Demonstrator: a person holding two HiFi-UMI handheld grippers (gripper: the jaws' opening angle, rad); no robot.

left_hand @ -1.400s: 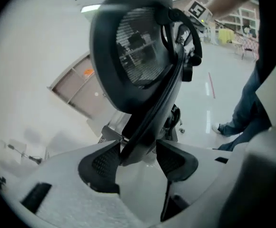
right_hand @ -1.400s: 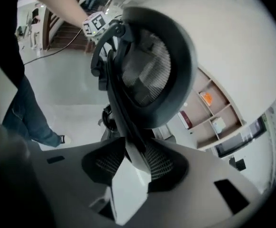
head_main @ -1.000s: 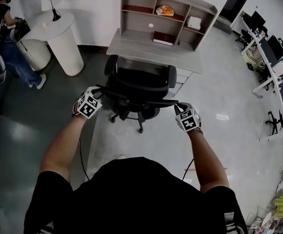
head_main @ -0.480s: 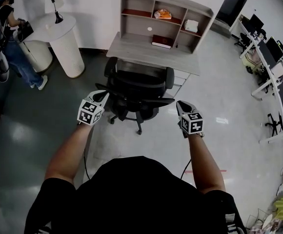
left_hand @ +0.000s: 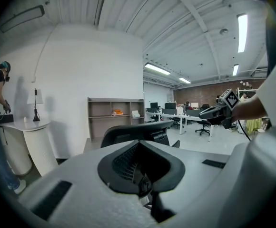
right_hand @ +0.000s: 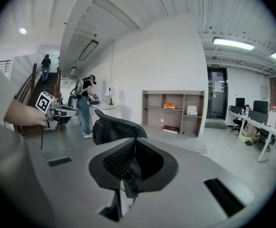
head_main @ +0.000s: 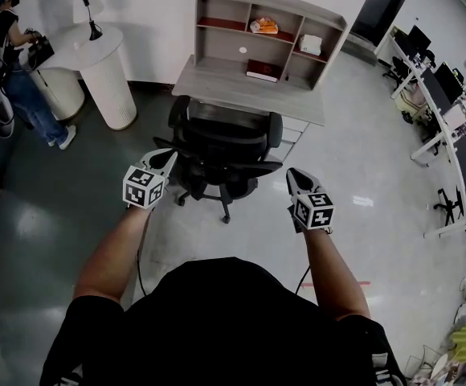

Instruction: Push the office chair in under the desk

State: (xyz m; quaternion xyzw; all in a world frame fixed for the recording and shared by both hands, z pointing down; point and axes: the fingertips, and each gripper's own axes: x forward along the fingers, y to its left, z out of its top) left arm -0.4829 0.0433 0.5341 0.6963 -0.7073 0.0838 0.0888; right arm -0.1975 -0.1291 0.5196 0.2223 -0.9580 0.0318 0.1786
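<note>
Grey desk point(head_main: 217, 91), glossy floor point(head_main: 353, 159) — open office

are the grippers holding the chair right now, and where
Nothing is held. The left gripper, its jaws just closed, and the right gripper are both shut and empty, clear of the office chair.

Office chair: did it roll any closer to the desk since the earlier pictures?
No. In the head view, the office chair sits in the same spot against the front edge of the desk as before.
</note>
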